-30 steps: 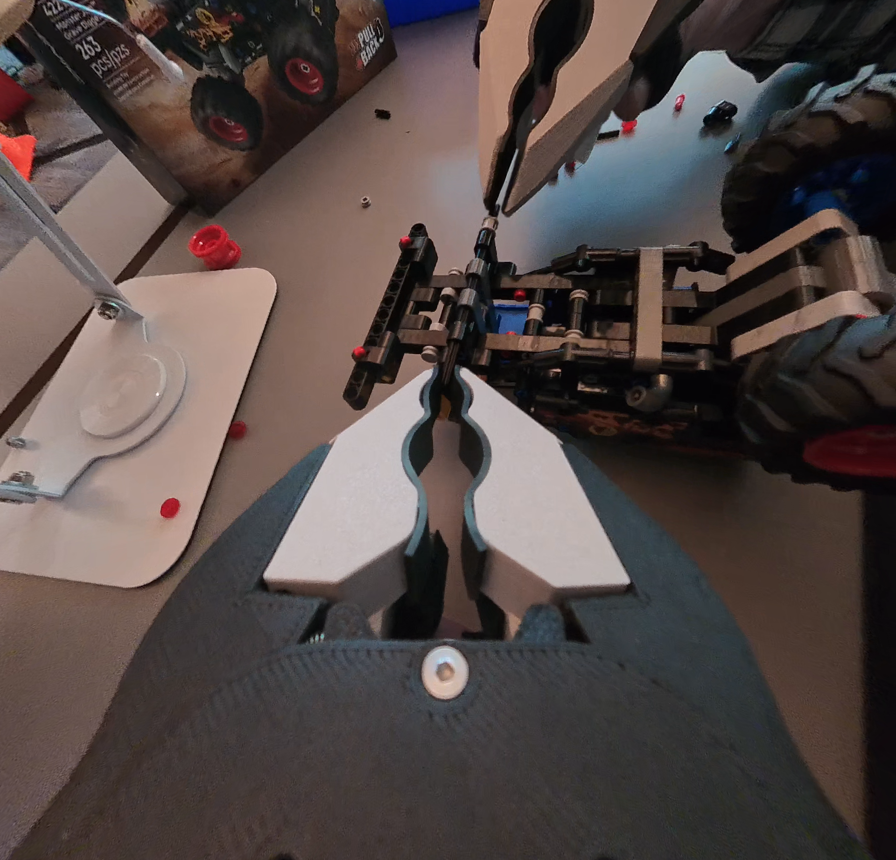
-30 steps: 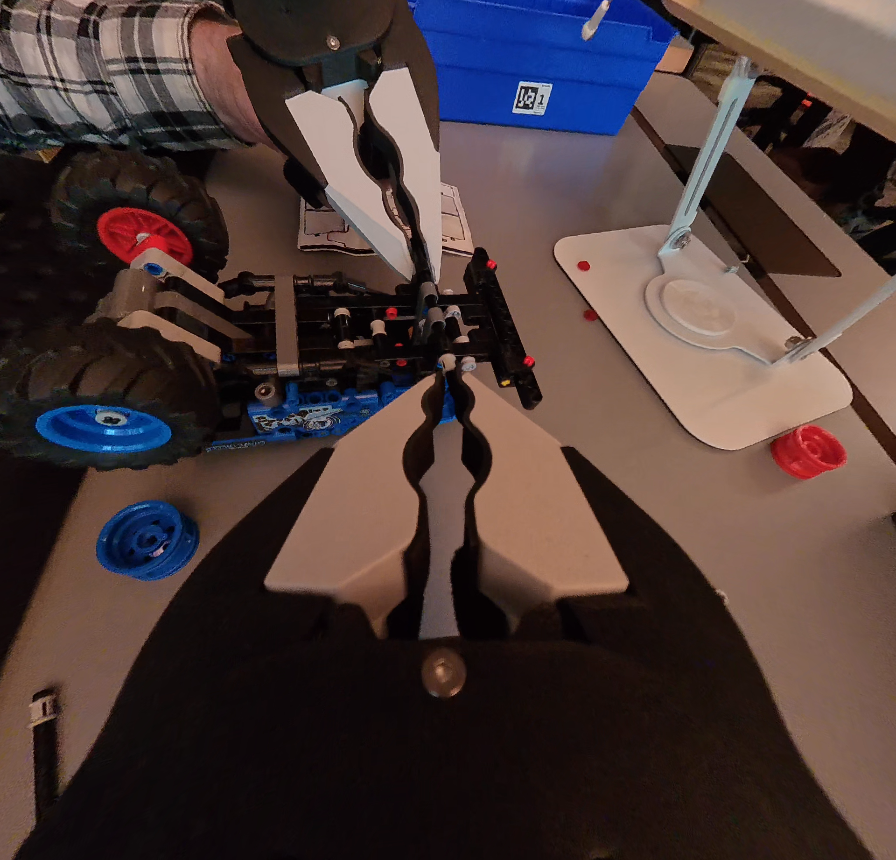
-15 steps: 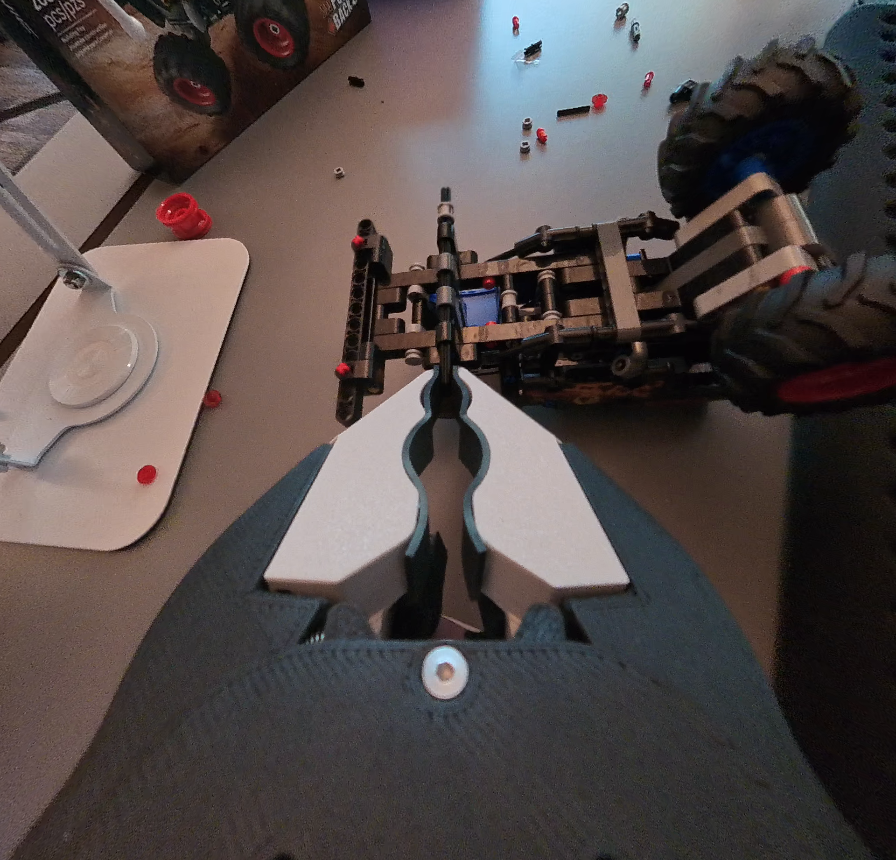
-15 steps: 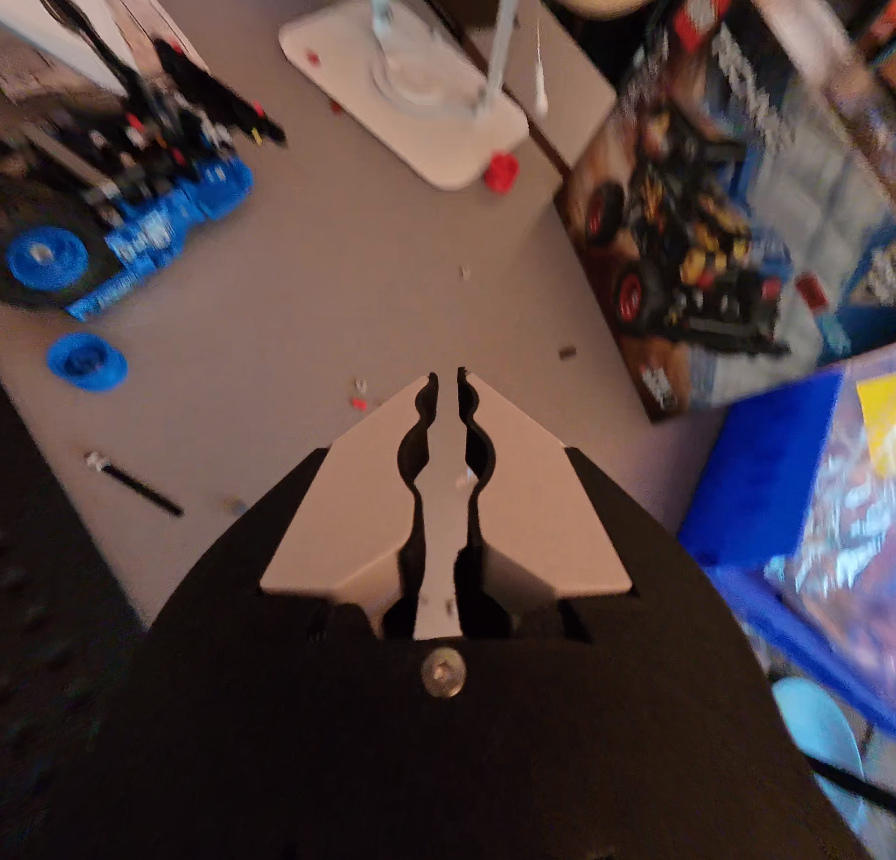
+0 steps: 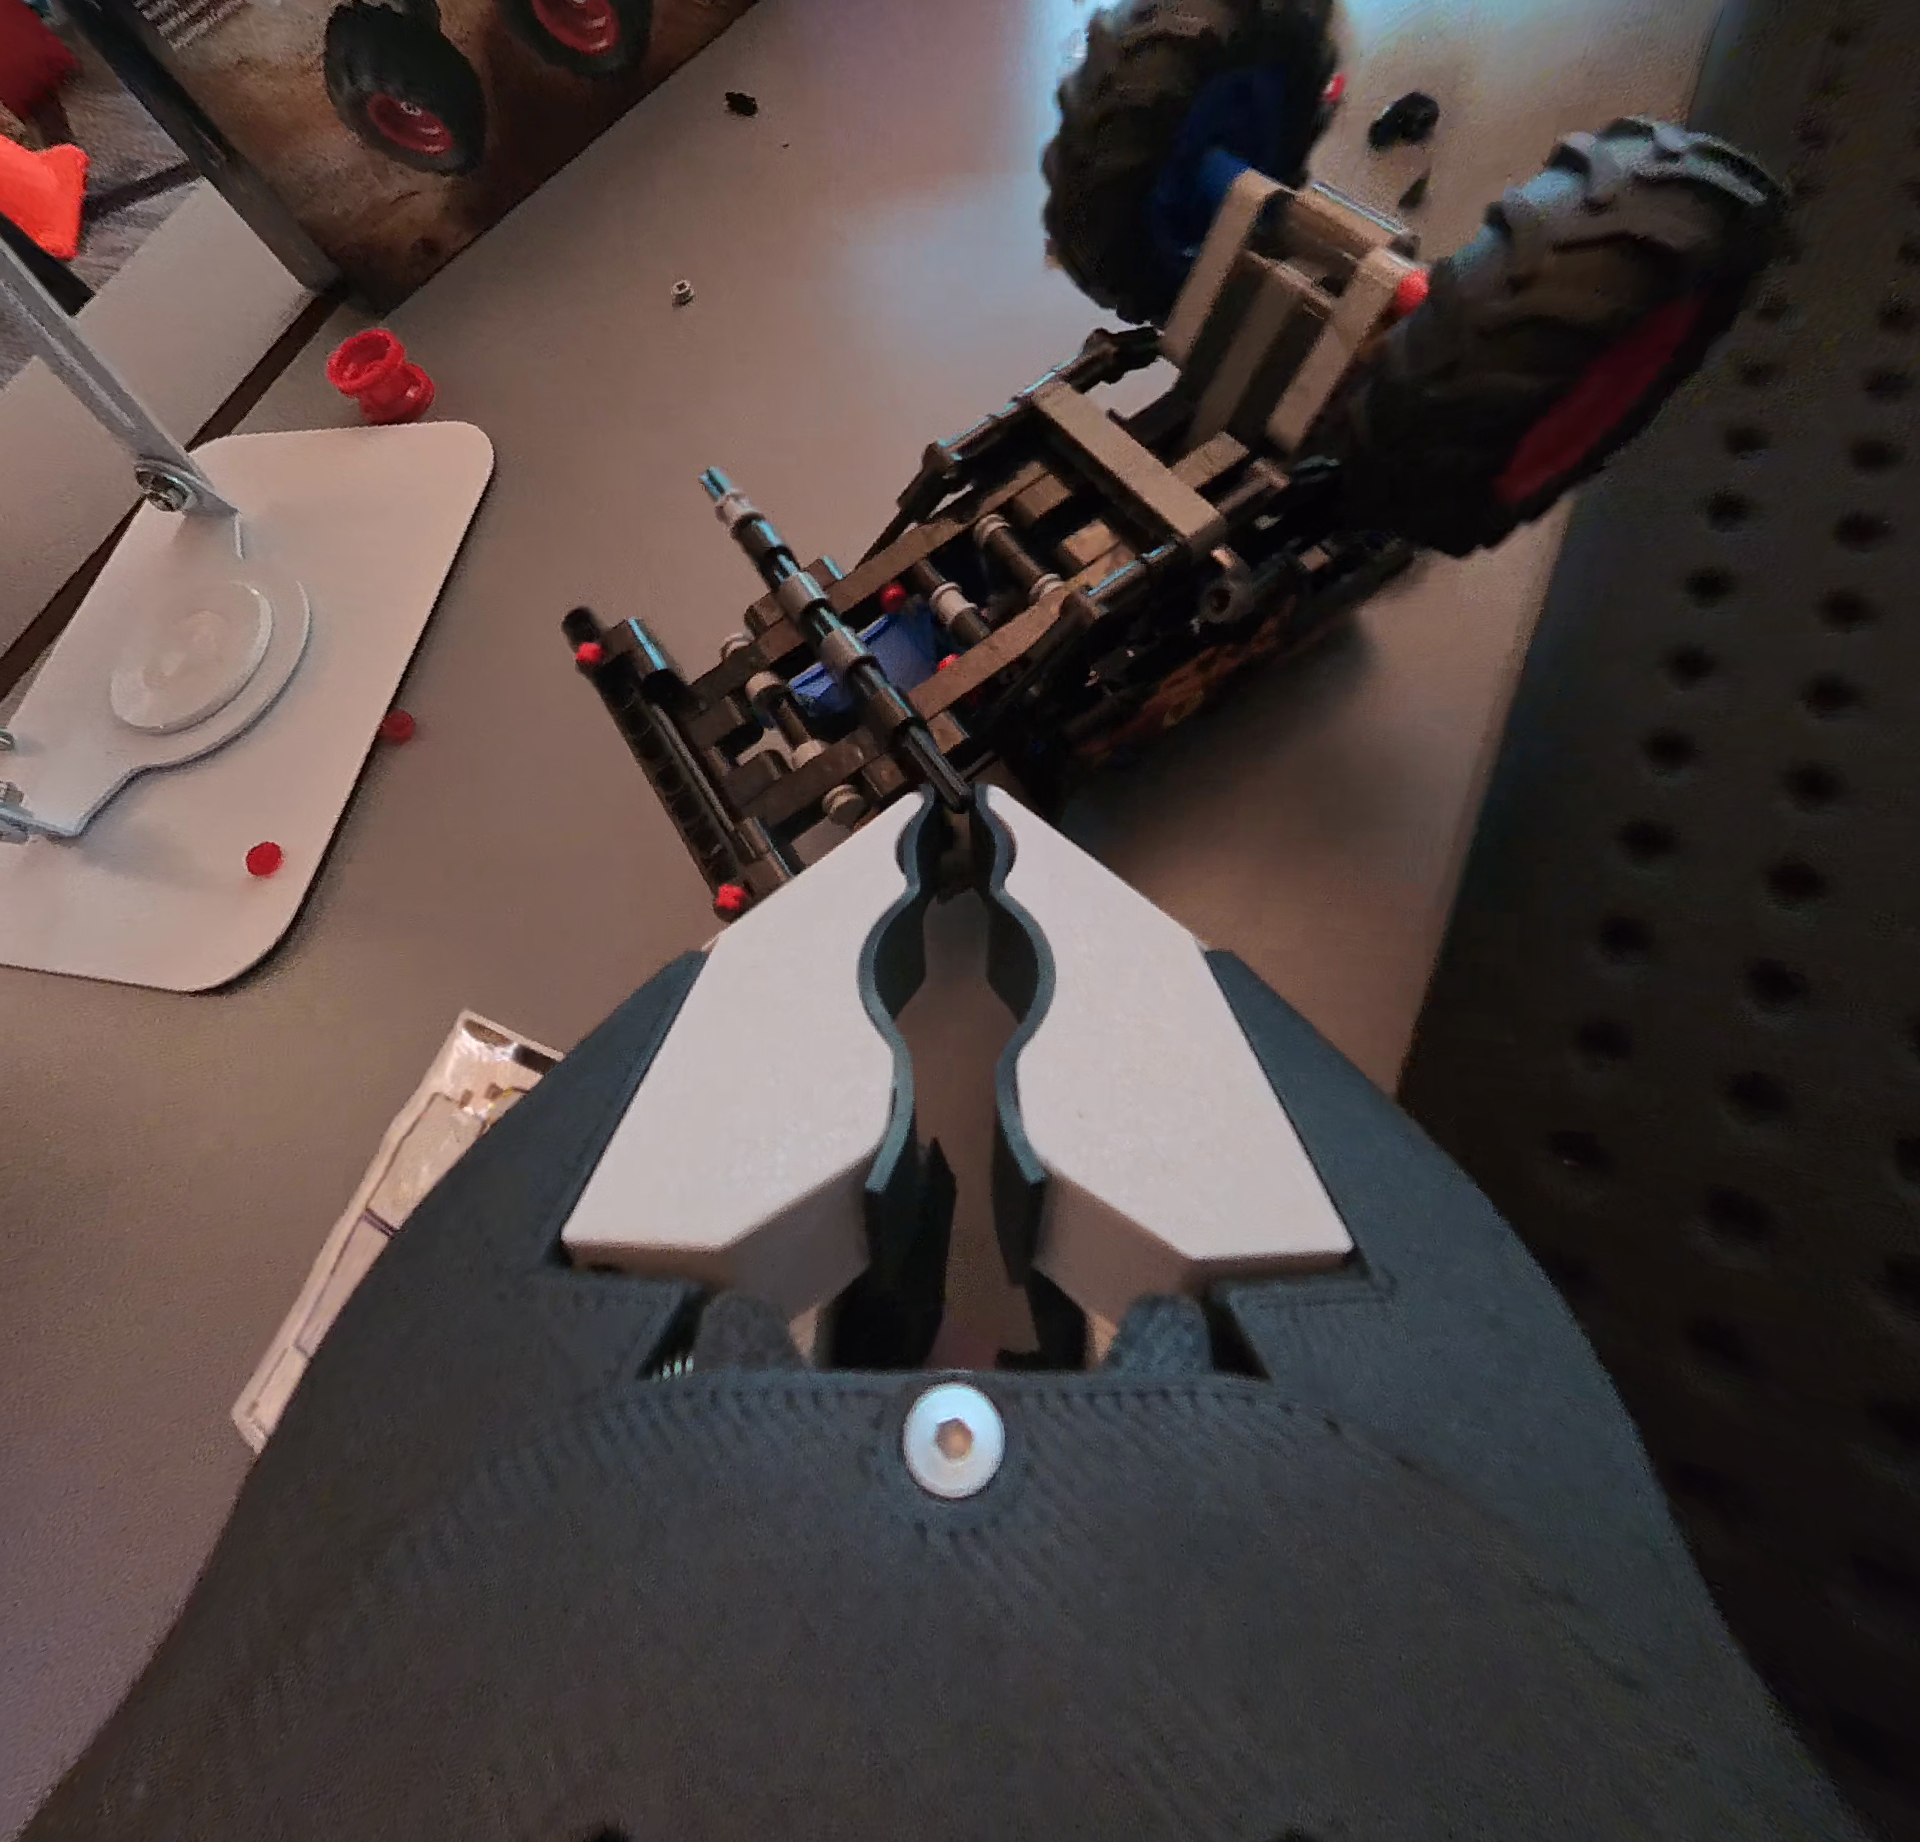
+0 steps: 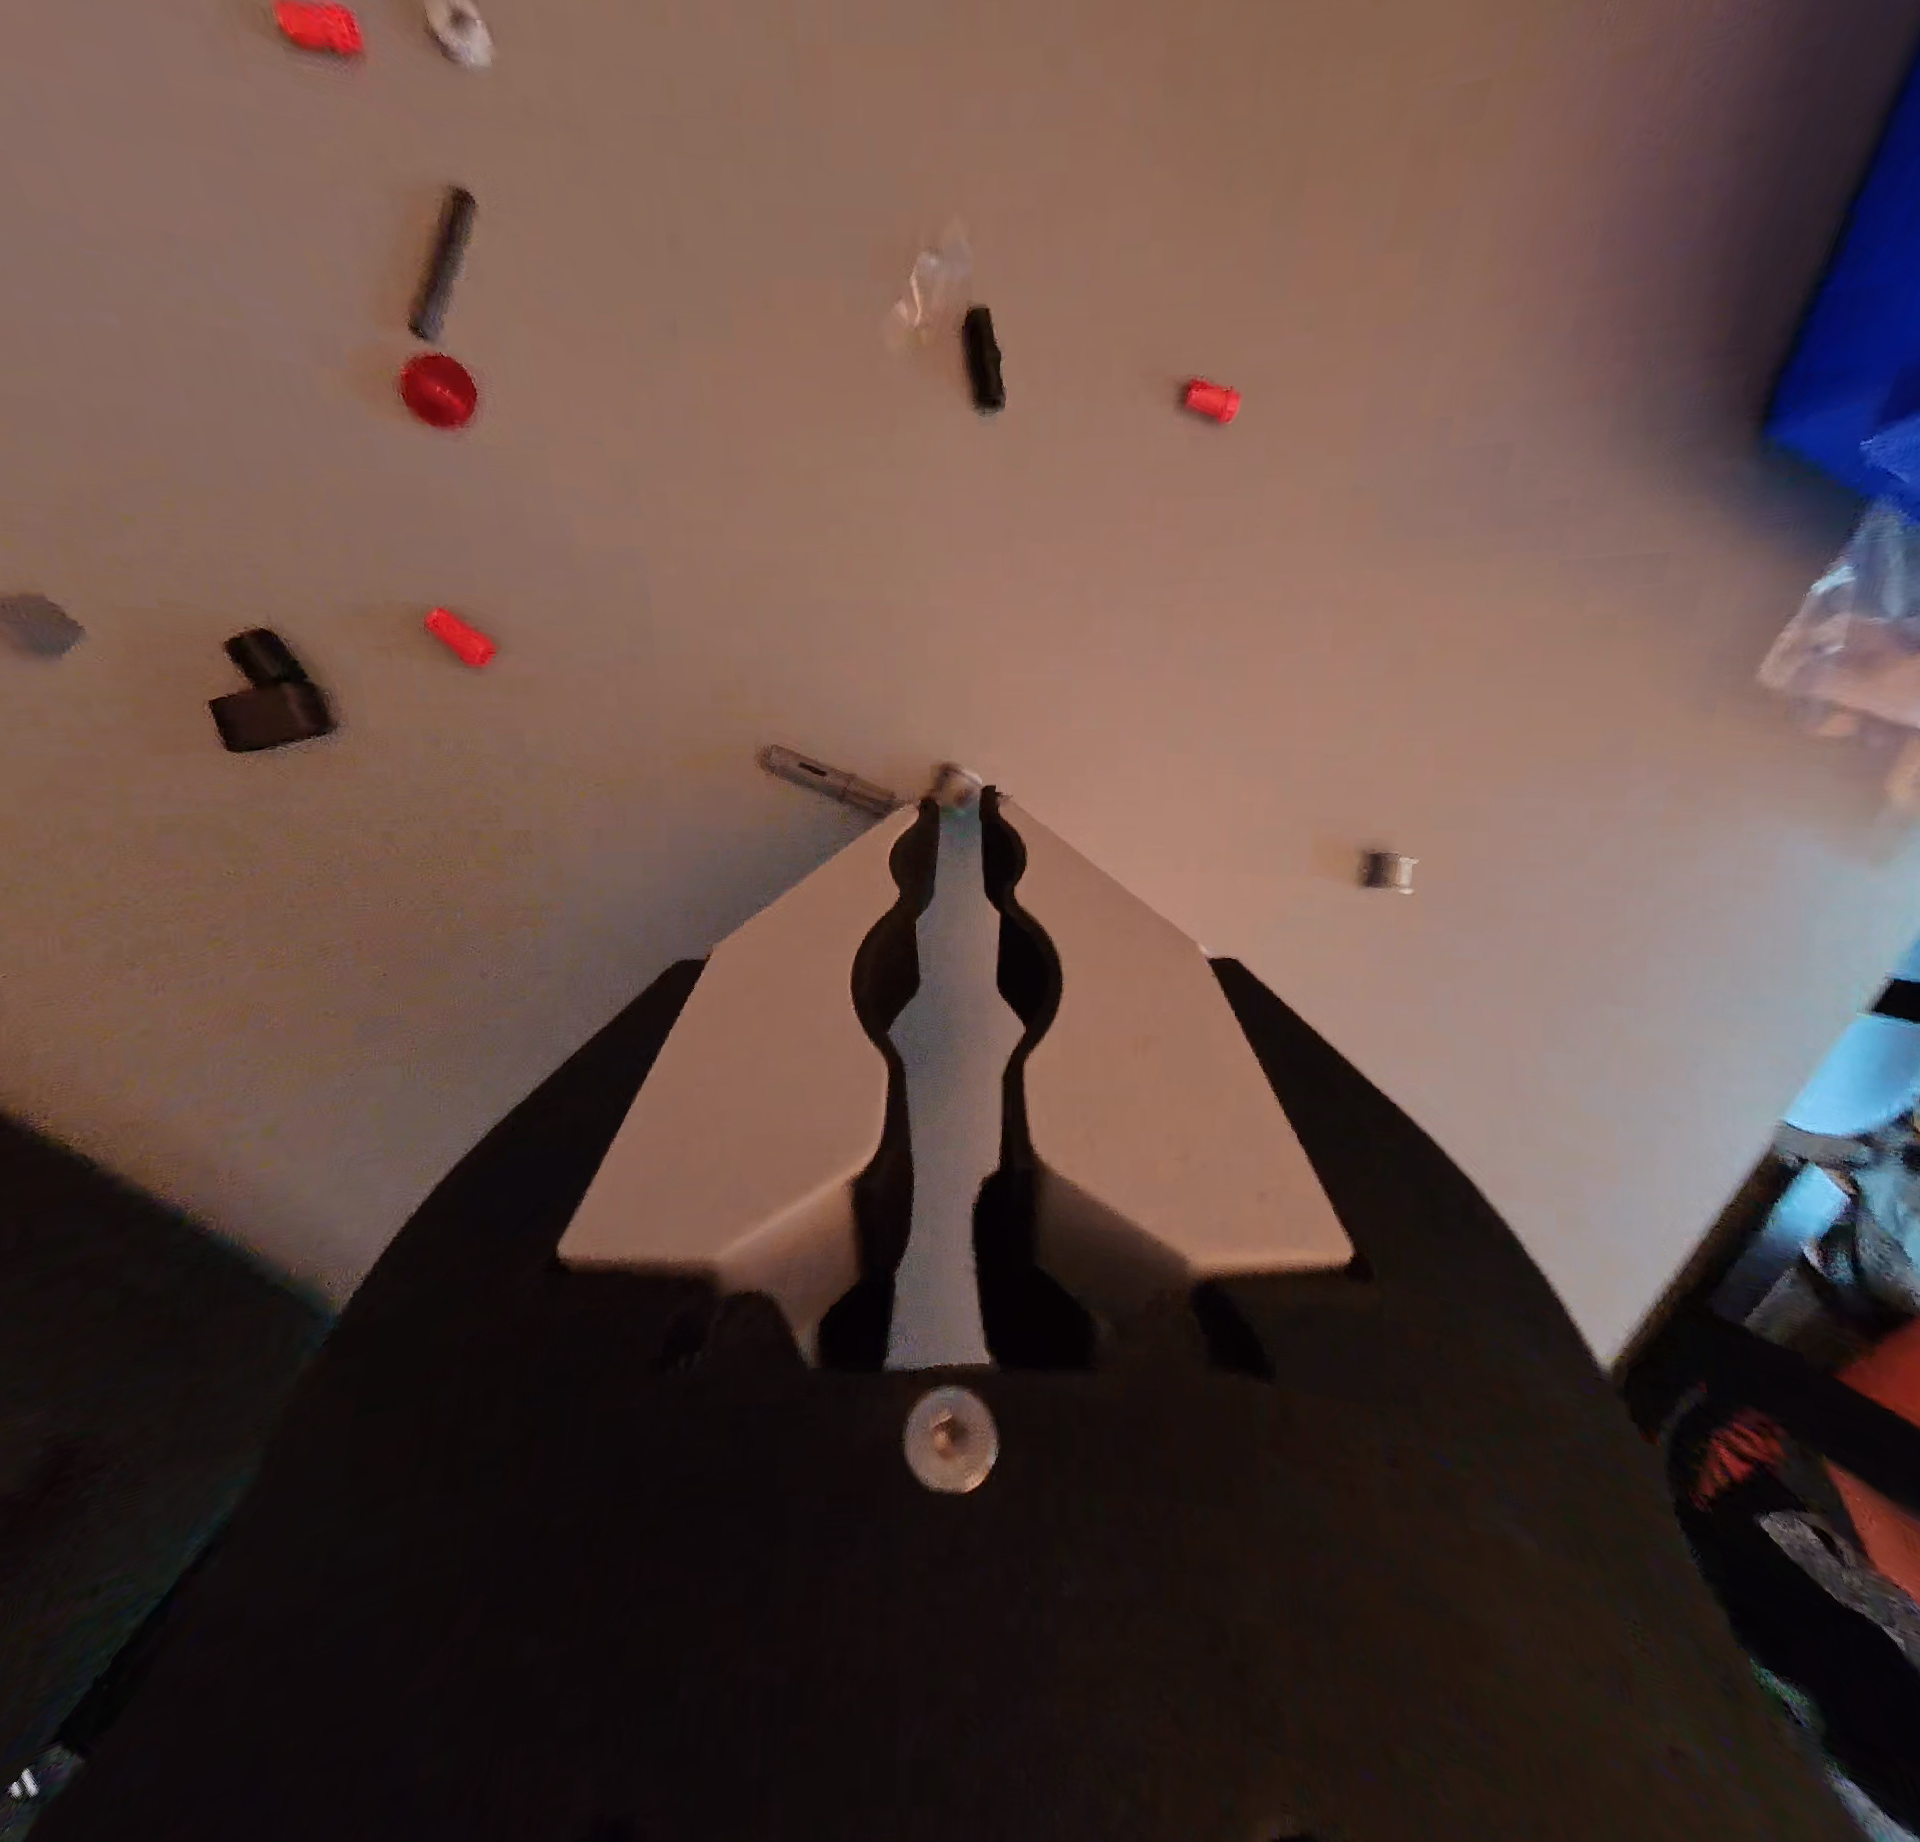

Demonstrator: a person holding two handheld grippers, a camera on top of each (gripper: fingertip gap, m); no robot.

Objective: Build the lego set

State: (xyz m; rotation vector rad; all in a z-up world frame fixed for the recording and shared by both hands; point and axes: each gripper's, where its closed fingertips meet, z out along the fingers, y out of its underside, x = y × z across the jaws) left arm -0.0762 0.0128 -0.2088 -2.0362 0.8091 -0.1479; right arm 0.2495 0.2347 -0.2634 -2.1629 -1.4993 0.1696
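In the left wrist view the half-built truck chassis (image 5: 1039,587) lies on the grey table, black beams to the front and two big black tyres (image 5: 1558,338) at the far right. My left gripper (image 5: 951,805) is shut on the near end of the black axle (image 5: 821,629) that crosses the chassis front. In the right wrist view my right gripper (image 6: 958,805) is narrowly open and low over loose parts. A small grey bush (image 6: 956,782) lies right at its tips. A grey pin (image 6: 826,776) lies just to the left.
A white stand base (image 5: 208,701), a red hub (image 5: 379,374), the set's box (image 5: 416,78) and a booklet (image 5: 416,1169) are to the left. A dark perforated housing (image 5: 1714,857) fills the right. Red pieces (image 6: 438,390), black pieces (image 6: 270,691), a blue bin (image 6: 1849,338) and a bag (image 6: 1860,639) surround my right gripper. Left tips to right tips: about 40 centimetres.
My right gripper has left the chassis and swung over to the loose parts on the table. My left gripper keeps the axle, and the chassis has turned, its wheels now farther up right.
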